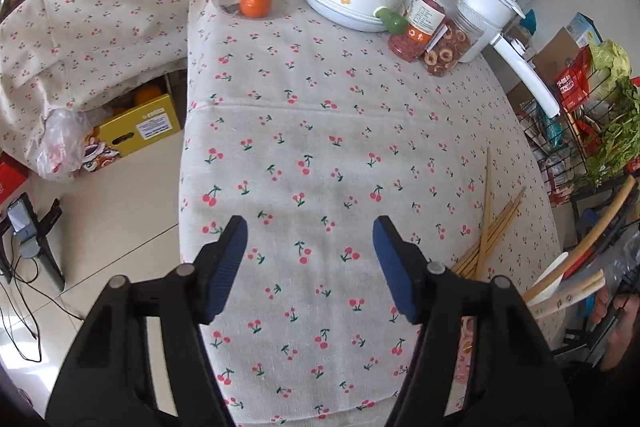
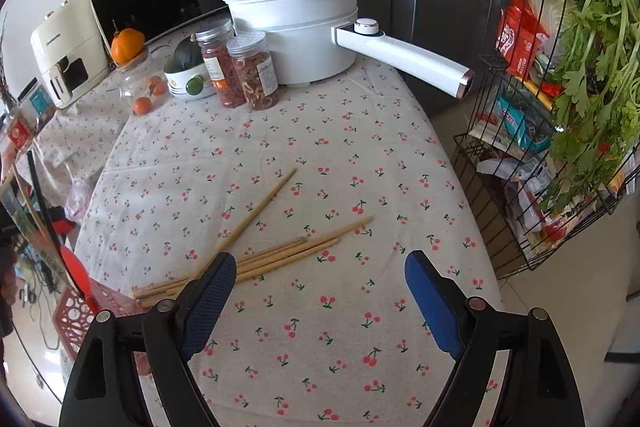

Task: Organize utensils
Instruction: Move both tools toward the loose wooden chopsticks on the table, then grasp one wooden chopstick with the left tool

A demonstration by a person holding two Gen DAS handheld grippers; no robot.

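Pale wooden chopsticks scattered loose on cherry-print tablecloth, well short of white long-handled pot, probably awaiting gathering; left gripper and right gripper both hovering, jaws apart, nothing between.

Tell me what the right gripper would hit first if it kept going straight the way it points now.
Most likely the bare cherry-print tablecloth. The right gripper is open with nothing between its fingers, aimed down at cloth just right of the chopsticks. Its left finger might graze them; depth is unclear.
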